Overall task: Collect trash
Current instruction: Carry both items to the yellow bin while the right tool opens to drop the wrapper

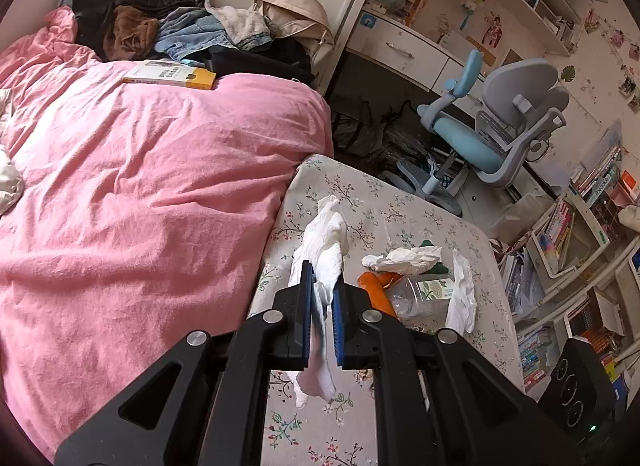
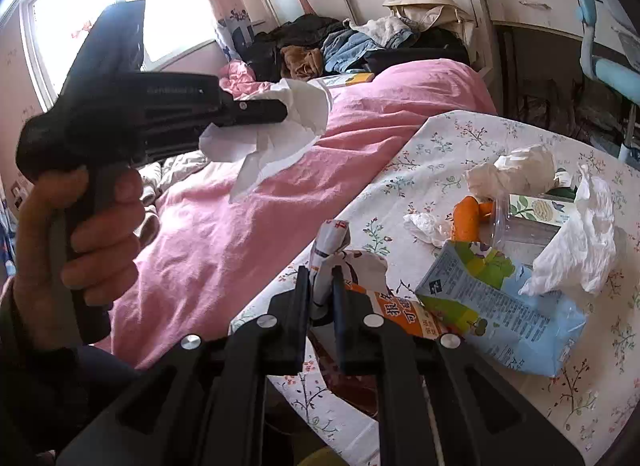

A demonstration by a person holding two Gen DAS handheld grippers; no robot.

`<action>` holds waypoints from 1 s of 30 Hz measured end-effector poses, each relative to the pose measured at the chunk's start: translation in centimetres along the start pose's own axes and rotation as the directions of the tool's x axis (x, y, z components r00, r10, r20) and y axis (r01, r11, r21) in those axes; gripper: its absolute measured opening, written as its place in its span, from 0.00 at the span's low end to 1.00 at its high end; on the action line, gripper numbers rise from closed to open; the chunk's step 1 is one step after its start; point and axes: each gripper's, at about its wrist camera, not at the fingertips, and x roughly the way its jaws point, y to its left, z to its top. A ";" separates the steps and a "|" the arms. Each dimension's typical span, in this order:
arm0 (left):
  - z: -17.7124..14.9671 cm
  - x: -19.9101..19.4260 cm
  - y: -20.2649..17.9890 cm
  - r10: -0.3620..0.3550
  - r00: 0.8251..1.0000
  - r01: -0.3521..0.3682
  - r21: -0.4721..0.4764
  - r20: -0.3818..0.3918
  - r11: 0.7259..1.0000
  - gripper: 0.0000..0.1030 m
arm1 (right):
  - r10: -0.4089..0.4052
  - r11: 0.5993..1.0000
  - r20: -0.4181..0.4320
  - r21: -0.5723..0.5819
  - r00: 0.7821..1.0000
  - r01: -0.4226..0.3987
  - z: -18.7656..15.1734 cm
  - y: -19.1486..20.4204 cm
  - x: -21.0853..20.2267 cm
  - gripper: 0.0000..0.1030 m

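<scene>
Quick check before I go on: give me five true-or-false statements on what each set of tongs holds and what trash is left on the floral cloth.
1. The left tongs are shut on a white tissue. True.
2. The right tongs are empty. False: they pinch a crumpled wrapper.
3. A carrot lies on the floral cloth. True.
4. The blue carton stands upright. False: it lies flattened.
5. The yellow book lies on the floral cloth. False: it lies on the pink blanket.

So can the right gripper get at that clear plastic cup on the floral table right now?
Probably not yet. The right gripper is shut on a crumpled wrapper, and a blue carton lies between it and the clear plastic cup.
</scene>
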 end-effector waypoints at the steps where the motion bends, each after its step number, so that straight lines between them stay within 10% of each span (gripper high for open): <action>1: 0.0 0.0 0.0 0.000 1.000 0.000 0.000 0.000 1.000 0.08 | 0.006 1.000 0.003 0.006 1.000 -0.006 0.0 -0.1 -0.1 0.12; 30: -0.2 -0.6 0.0 -0.001 1.000 0.001 0.022 -0.007 1.000 0.08 | 0.139 0.979 0.037 0.144 0.990 -0.143 -7.2 2.4 -6.3 0.12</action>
